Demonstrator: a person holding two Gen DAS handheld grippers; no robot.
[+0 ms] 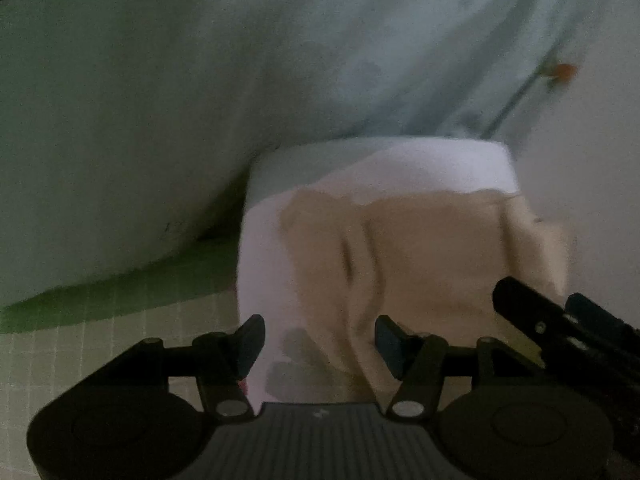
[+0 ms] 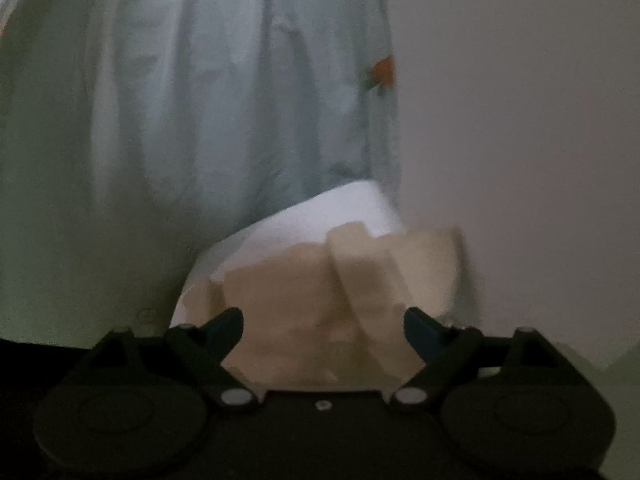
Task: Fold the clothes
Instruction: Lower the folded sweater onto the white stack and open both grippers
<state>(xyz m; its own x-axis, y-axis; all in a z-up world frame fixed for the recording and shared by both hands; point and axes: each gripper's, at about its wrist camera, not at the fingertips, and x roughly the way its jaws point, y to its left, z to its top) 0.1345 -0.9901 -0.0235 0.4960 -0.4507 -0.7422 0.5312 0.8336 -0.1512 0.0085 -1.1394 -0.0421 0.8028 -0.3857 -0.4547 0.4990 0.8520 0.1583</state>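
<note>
Two folded garments point(image 1: 420, 248), wall point(image 2: 520, 120) close behind

Left gripper point(image 1: 318, 346) and right gripper point(image 2: 323, 330), fingers spread apart, gripping nothing.

Folded beige cloth point(image 1: 420, 248) lying mid-frame atop a white folded garment point(image 1: 380, 160), creased down the middle, edges blurred.
</note>
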